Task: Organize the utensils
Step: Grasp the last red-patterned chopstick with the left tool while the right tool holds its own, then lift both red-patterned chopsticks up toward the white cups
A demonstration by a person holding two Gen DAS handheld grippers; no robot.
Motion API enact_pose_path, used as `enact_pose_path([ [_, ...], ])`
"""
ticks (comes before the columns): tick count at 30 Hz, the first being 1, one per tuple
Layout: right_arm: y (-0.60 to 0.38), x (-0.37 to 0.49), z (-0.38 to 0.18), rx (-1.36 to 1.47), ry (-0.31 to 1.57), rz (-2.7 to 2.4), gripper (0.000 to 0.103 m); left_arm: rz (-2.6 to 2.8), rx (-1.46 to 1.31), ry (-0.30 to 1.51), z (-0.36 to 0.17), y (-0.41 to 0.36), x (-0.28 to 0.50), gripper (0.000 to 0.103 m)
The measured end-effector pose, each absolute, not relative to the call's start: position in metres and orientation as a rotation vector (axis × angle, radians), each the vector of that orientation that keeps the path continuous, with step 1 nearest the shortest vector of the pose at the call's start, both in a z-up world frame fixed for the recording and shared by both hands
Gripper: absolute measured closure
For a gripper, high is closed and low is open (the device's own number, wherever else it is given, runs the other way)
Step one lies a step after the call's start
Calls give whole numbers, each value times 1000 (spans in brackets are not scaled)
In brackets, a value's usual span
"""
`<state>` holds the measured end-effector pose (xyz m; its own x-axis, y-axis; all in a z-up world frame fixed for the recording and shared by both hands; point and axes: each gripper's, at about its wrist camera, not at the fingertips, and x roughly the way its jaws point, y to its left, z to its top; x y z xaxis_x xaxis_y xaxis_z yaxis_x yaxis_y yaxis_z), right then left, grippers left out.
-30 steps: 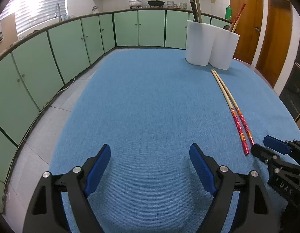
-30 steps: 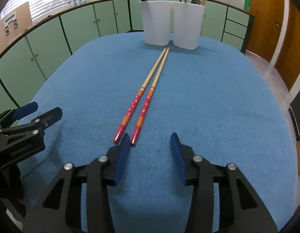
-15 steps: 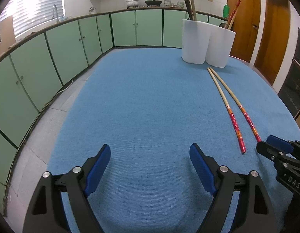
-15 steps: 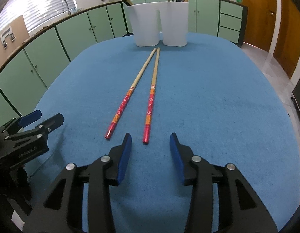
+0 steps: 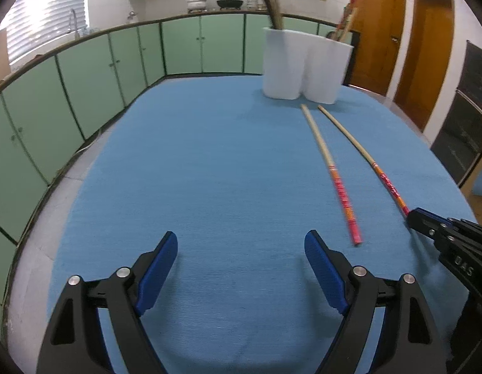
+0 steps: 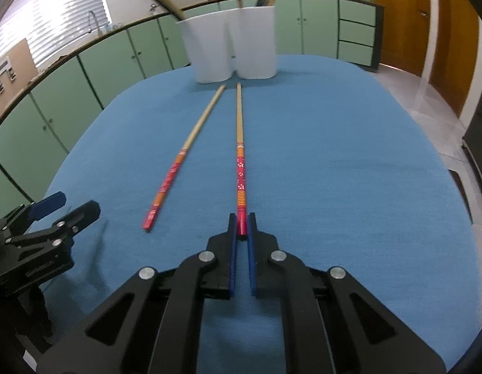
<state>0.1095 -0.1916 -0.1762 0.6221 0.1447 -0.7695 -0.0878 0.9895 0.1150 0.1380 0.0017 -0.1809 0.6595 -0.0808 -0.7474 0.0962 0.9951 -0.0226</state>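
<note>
Right gripper (image 6: 241, 225) is clamping the red end of one chopstick (image 6: 240, 155) on the blue table (image 6: 334, 155), left gripper (image 5: 241, 251) is hanging w/ jaws apart & empty, other chopstick (image 6: 184, 152) is lying beside, both pointing to white holders (image 6: 231, 50).

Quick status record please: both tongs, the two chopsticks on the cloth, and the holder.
right tongs: shut on the red end of the right chopstick
left tongs: open, nothing between them, over bare blue cloth
left chopstick: lying free on the cloth, apart from the gripped one
white holder: upright at the far end, already holding several utensils
chopstick tips: both point toward the holder
</note>
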Motion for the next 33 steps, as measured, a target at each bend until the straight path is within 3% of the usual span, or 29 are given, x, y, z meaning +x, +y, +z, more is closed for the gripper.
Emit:
enact_pose_path([
  [10,-222,107,-179,92,891,103,98,-202,44,866,-184,-48,140,27],
  [17,-225,108,-181,95,908,128,98,-203,73,893,-190,-64,148,43],
  [24,-226,107,-181,89,915,149,96,-210,70,886,-189,-67,148,70],
  [33,-225,106,-182,79,914,158,97,-223,77,885,-188,-75,146,96],
])
